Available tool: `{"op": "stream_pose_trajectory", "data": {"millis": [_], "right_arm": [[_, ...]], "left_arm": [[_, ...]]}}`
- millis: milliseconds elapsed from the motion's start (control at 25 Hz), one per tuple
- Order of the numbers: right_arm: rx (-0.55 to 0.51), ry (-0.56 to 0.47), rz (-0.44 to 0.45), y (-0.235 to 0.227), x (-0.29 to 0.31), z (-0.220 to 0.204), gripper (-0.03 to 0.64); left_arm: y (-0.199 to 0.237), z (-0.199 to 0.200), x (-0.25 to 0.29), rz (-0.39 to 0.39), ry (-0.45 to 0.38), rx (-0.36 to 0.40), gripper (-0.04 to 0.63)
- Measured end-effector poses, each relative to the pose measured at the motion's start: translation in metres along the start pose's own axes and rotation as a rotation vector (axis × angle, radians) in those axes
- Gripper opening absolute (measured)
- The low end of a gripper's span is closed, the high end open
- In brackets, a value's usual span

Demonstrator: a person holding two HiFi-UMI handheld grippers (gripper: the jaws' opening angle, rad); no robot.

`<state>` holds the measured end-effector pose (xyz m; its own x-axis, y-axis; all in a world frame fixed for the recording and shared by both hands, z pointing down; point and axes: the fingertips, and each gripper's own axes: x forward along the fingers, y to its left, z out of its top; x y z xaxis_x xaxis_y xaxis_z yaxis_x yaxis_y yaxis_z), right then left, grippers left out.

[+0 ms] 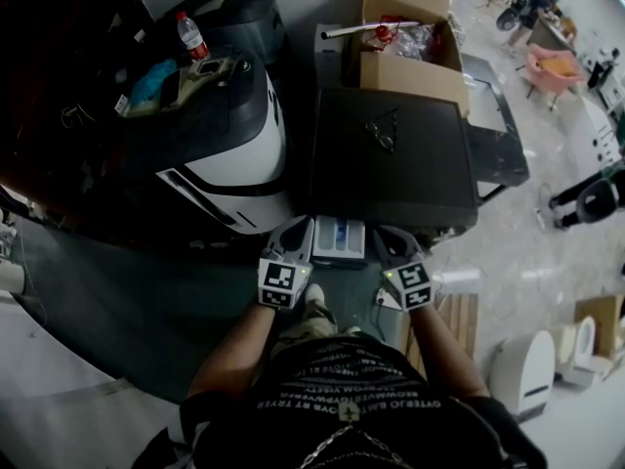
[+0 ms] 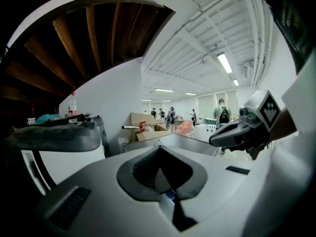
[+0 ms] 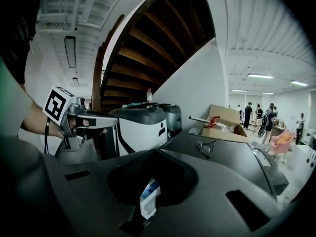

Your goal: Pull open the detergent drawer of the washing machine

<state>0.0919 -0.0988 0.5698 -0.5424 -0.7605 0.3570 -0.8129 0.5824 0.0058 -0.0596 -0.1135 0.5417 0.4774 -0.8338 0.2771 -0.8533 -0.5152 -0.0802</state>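
Eyeglasses [image 1: 381, 132] on the dark washing machine [image 1: 415, 189] top

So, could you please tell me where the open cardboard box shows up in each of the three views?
Head view: the cardboard box sits at the top, right of centre.
Left gripper view: the box is small, just left of centre, at mid height.
Right gripper view: the box lies right of centre, at mid height.
Shared landmark: the red-capped bottle, to the left of the box in every view.

Nothing I could read, white lettering across my black shirt [image 1: 347, 399] was upside down and blurred, red label on the clear plastic bottle [image 1: 191, 35] was too small.
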Motion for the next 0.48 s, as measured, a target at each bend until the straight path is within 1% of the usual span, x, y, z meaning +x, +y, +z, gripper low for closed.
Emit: {"op": "stream_pose_trajectory", "data": {"millis": [240,320,480], "right_arm": [[0.006,-0.082,0.002,-0.002,-0.017,0.04,0.002],[-0.012,-0.095,0.009,0.0,-0.023,0.051,0.002],[-0.05,-0.123,0.017,0.002,-0.035,0.073,0.002]], "left_arm": [[0.017,0.042,-0.013,0.061,-0.068,0.011,0.003],[0.019,0.053,-0.018,0.064,-0.087,0.01,0.003],[0.019,0.073,-0.026,0.06,-0.129,-0.021,0.003]]}}
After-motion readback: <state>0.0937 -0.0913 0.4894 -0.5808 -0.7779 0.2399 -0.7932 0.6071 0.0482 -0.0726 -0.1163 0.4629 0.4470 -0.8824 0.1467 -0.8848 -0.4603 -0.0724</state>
